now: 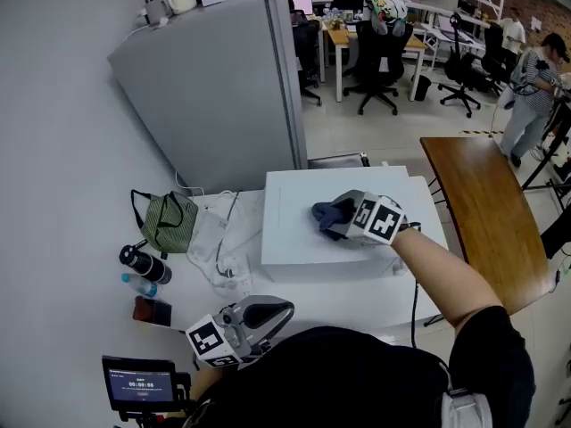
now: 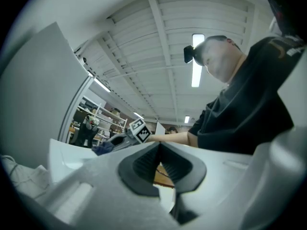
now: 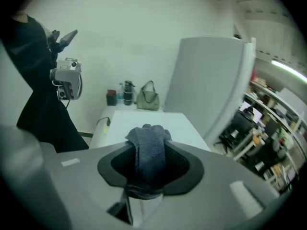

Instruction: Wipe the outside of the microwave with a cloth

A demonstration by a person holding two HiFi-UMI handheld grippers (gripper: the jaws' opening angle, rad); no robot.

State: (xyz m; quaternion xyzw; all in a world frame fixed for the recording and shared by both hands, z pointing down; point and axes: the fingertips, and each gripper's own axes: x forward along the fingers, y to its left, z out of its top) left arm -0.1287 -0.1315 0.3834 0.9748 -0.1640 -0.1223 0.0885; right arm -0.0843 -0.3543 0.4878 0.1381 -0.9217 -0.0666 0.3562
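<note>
On top of the microwave (image 1: 294, 230), near its middle, the right gripper (image 1: 337, 221) presses a bunched dark cloth (image 1: 326, 214), with its jaws clamped on a fold. The left gripper (image 1: 278, 312) hangs at 7 o'clock from the microwave, its jaws closed together on nothing. A hard drag could pull the fold free, and the wad may skip patches because little of it lies flat. Only the right gripper view shows the cloth pinched between the pads (image 3: 184, 164). The head view hides that grip but shows where the cloth sits.
</note>
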